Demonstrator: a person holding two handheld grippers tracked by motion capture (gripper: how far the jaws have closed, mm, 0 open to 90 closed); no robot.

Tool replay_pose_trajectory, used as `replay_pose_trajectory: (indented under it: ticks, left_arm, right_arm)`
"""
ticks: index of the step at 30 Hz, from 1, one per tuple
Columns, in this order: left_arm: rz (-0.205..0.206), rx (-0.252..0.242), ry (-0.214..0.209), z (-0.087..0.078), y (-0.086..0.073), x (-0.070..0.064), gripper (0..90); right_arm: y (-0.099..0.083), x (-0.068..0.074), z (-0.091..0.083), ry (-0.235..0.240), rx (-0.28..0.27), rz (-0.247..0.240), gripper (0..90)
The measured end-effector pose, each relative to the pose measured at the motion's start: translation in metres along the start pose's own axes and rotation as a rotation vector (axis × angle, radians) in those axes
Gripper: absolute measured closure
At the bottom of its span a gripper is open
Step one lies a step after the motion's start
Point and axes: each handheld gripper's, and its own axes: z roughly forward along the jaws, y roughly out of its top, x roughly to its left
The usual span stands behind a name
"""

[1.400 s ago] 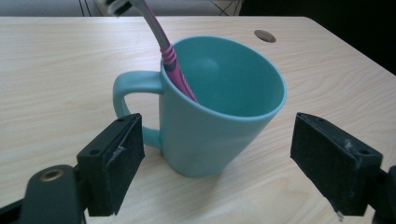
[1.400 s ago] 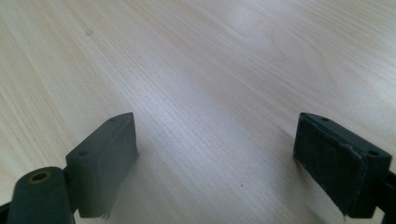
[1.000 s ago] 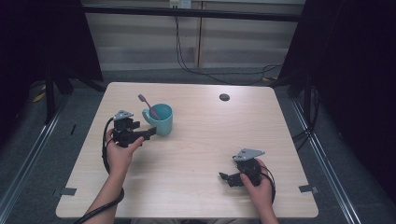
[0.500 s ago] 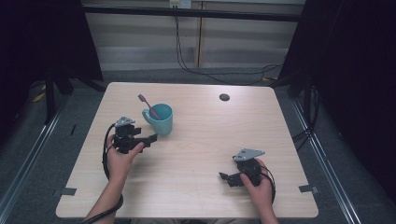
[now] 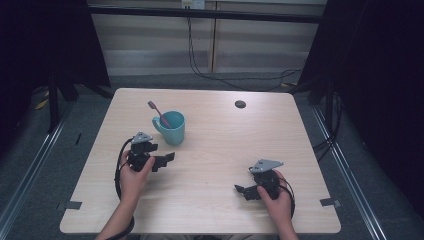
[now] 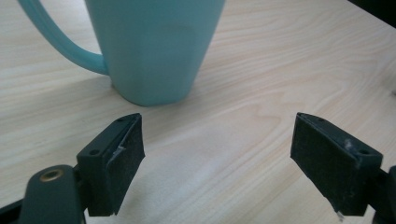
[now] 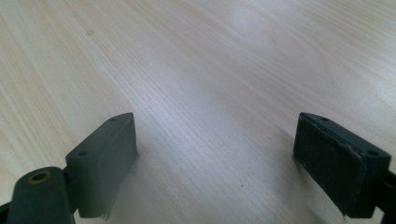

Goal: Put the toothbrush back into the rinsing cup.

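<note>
A teal mug (image 5: 172,128) was seen standing upright on the left half of the wooden table (image 5: 215,150), its handle turned toward the table's left edge. Inside it a toothbrush (image 5: 158,114) with a pinkish-purple handle was propped, leaning over the rim toward the far left; whether anything else lay in the mug could not be told.

The left gripper (image 5: 165,159) was held just in front of the mug, near it but not touching. In the left gripper view its jaws were spread wide, with bare tabletop between them, and the mug's (image 6: 156,46) base and the lower curve of its handle were seen just beyond the tips, closer to the left-hand jaw. Nothing was clasped.

The right gripper (image 5: 241,190) was held low at the near right of the table, well apart from the mug. In the right gripper view its jaws were likewise spread, and only wood grain was seen between them.

A small dark round disc (image 5: 240,104) was set in the far part of the table.
</note>
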Motion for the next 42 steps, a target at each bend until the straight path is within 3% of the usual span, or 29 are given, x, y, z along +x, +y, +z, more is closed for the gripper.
replay_pose_trajectory:
  ticks: [18, 31, 42]
  left_arm:
    - [0.080, 0.058, -0.068, 0.015, -0.013, -0.024, 17.2]
    - [0.167, 0.114, -0.074, 0.021, -0.021, -0.038, 17.3]
    - [0.201, 0.130, -0.082, 0.025, -0.028, -0.044, 17.3]
  right_arm:
    - [0.000, 0.000, 0.000, 0.002, -0.001, -0.004, 12.8]
    - [0.000, 0.000, 0.000, 0.003, -0.001, -0.005, 12.8]
    - [0.000, 0.000, 0.000, 0.003, -0.001, -0.005, 12.8]
